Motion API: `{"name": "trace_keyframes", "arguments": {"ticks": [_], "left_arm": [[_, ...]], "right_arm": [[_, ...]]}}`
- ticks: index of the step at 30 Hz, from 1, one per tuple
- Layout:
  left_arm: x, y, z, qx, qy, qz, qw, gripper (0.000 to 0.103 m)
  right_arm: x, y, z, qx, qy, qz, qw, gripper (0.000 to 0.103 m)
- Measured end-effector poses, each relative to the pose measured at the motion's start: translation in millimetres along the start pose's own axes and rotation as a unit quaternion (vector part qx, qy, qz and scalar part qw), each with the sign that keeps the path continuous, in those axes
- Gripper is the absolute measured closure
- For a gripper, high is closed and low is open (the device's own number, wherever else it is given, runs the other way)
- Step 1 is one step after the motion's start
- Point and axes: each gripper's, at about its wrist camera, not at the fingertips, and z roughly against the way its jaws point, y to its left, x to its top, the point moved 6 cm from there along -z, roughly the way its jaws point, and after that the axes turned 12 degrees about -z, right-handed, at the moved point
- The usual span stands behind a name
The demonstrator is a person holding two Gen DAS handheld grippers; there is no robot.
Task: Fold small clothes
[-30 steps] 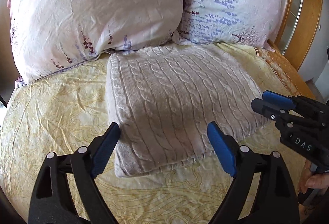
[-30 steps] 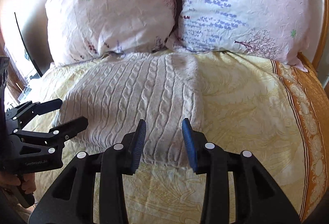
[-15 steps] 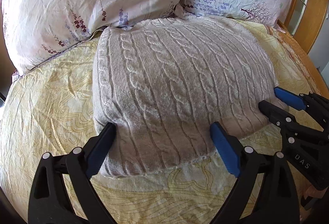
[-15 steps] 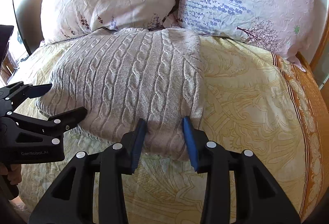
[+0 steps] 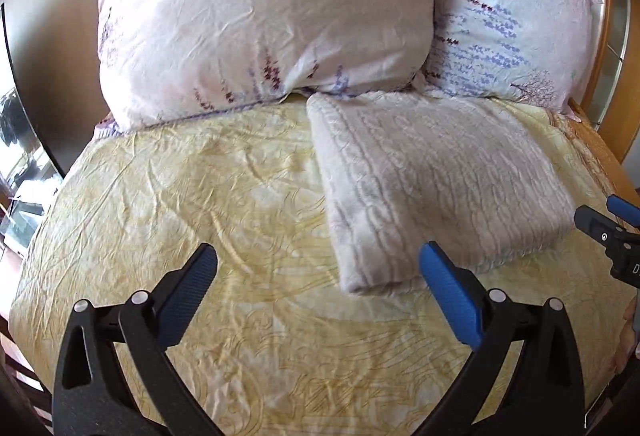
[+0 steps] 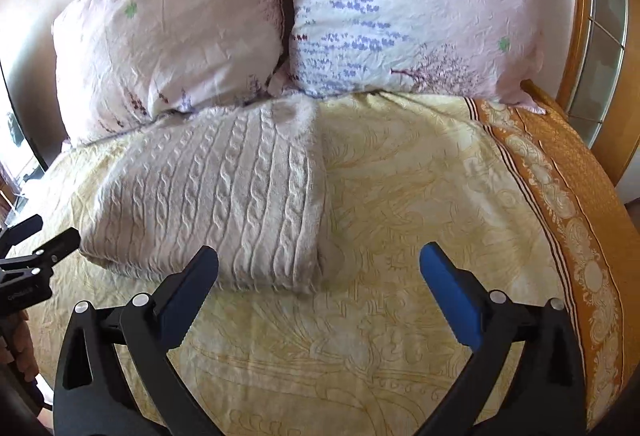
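Observation:
A folded cream cable-knit sweater (image 5: 432,188) lies flat on the yellow sheet, its far edge against the pillows. My left gripper (image 5: 316,256) hovers at its near left corner with the jaws opening wide. Only that corner reaches in beside the right pad, and neither pad presses on it. In the right wrist view the sweater (image 6: 224,196) fills the left half. My right gripper (image 6: 319,254) sits at its near right corner, jaws opening wide, with the corner between the pads but untouched. Each gripper shows at the edge of the other's view: the right gripper (image 5: 600,224), the left gripper (image 6: 36,240).
Two pink floral pillows (image 6: 168,32) (image 6: 404,8) lean against the headboard behind the sweater. The yellow patterned bedsheet (image 5: 192,196) has an orange border (image 6: 568,172) on the right. A wooden bed frame (image 5: 596,16) rises at the far right. A person's hand (image 6: 20,352) holds the left gripper.
The right gripper's jaws, narrow around the sweater's near edge before, have sprung wide. Both grippers have drawn back from the sweater. The left one has swung left, so the sweater now sits right in its view.

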Motion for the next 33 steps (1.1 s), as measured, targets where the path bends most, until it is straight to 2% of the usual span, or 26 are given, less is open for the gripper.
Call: {"name": "trace_keyframes", "arguments": {"ticks": [4,9,12,17,33], "left_arm": [[-26,1,-17,-0.006,0.049,0.011,0.9987,0.002],[-36,-13,-26,-0.021,0.067,-0.01,0.9975,0.002],[-39,-24,-32,-0.03,0.075,-0.027,0.9964,0.002],[-41,-24,-36,-0.046,0.075,-0.013,0.9961,0.002],[-39,-24,-36,-0.045,0.058,-0.012,0.9972,0.002]], "right_arm": [[-22,7,-16,-0.005,0.04,0.018,0.999,0.001],[-38,17,-29,-0.018,0.072,0.044,0.996,0.001],[-38,16,-31,-0.024,0.074,0.042,0.996,0.001],[-39,13,-32,-0.025,0.081,0.03,0.996,0.001],[-39,12,-32,-0.024,0.081,0.03,0.996,0.001]]}}
